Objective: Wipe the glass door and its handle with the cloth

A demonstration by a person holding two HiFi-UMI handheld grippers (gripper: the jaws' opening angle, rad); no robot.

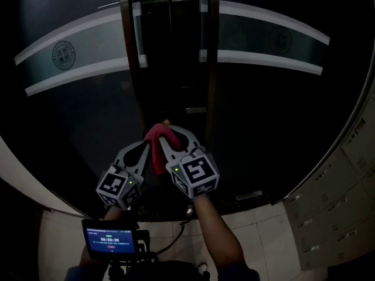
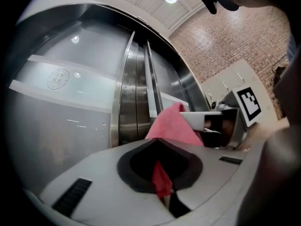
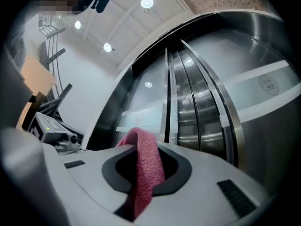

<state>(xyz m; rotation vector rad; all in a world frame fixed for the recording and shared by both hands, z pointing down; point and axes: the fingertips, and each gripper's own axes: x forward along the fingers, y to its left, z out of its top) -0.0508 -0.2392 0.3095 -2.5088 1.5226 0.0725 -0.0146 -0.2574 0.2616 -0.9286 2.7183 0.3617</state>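
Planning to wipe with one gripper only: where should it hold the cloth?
Near one end, from the person's side, as the right gripper grips now. The cloth is limp and folds over, so that leaves a soft hump toward the door.

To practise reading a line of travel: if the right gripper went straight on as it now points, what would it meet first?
Most likely the metal door frame at the middle of the glass door, with the pink cloth clamped in the right gripper touching first; depth is unclear.

cloth (image 3: pixel 146 168): rough matt terry | glass door (image 1: pixel 76 127): smooth, glossy | door frame (image 2: pixel 124 107): brushed metal, satin sheen
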